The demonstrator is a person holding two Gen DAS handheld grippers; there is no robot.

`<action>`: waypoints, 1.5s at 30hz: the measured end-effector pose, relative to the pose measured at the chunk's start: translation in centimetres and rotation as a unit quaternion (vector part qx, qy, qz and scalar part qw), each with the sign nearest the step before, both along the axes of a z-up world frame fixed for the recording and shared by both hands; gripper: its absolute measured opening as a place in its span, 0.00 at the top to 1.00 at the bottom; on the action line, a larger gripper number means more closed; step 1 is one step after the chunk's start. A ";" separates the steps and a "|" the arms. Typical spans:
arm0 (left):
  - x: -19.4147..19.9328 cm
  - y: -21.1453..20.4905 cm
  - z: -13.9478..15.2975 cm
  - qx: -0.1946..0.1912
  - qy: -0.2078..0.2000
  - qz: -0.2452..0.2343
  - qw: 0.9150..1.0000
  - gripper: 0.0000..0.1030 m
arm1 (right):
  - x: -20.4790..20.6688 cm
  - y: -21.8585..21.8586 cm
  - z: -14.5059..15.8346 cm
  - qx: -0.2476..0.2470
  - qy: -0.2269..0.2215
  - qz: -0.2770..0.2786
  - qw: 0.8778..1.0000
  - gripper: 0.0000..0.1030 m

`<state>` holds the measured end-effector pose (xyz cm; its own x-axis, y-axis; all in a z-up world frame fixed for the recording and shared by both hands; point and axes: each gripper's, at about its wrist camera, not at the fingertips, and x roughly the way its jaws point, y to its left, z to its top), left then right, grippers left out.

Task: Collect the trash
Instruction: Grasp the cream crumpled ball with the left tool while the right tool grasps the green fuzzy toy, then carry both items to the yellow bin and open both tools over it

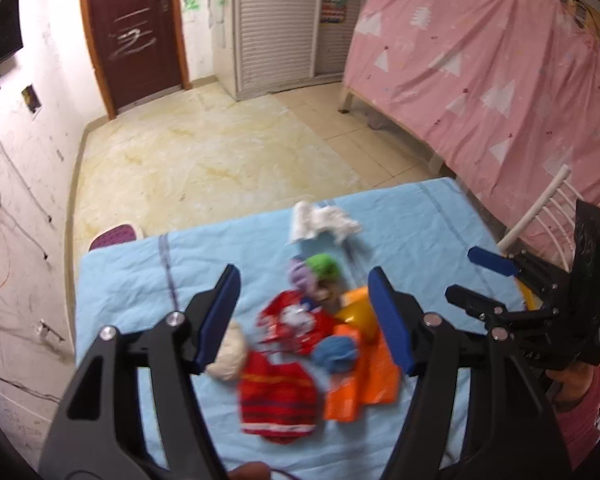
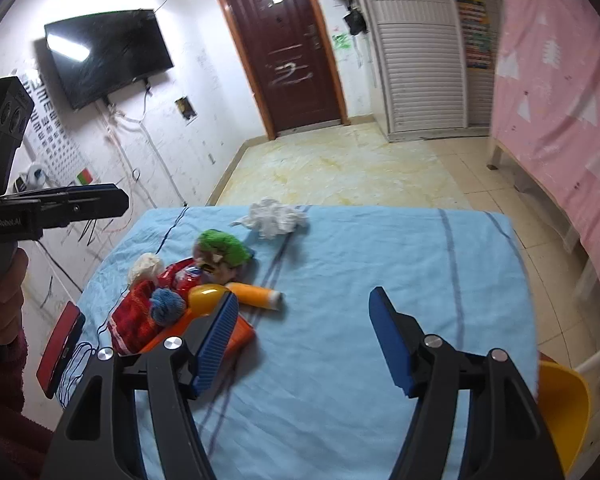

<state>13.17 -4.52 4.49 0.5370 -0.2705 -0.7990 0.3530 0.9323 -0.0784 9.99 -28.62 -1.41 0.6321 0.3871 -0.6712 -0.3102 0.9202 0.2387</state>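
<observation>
A pile of trash lies on the light blue tablecloth [image 1: 412, 232]: a crumpled white tissue [image 1: 324, 222], a green wad [image 1: 324, 266], a red wrapper [image 1: 296, 324], a red striped piece [image 1: 276, 396], a blue wad [image 1: 336, 354], an orange bag [image 1: 360, 384], a yellow ball [image 1: 358, 316] and a cream wad [image 1: 230, 352]. My left gripper [image 1: 304, 320] is open, held above the pile. My right gripper [image 2: 302, 340] is open and empty over bare cloth [image 2: 380, 248], right of the pile; the tissue [image 2: 274, 216], the green wad [image 2: 224, 246] and an orange tube [image 2: 256, 296] lie ahead.
A yellow bin [image 2: 564, 404] stands past the table's right edge. A white chair back [image 1: 540, 208] and a pink-draped bed [image 1: 480, 64] are on the right. A red phone [image 2: 60, 350] lies at the table's left edge. A purple stool [image 1: 114, 236] stands beyond the table.
</observation>
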 end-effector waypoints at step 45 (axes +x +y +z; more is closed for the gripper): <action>2.7 6.8 -9.4 0.013 0.106 0.009 0.994 0.51 | 8.1 11.9 -3.3 -0.027 0.050 0.044 0.997 0.76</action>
<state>15.84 2.25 -4.94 0.3614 -0.2404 -0.9009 0.3140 0.9412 -0.1251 18.14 -16.70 -4.70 0.5261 0.3994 -0.7508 -0.3664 0.9031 0.2237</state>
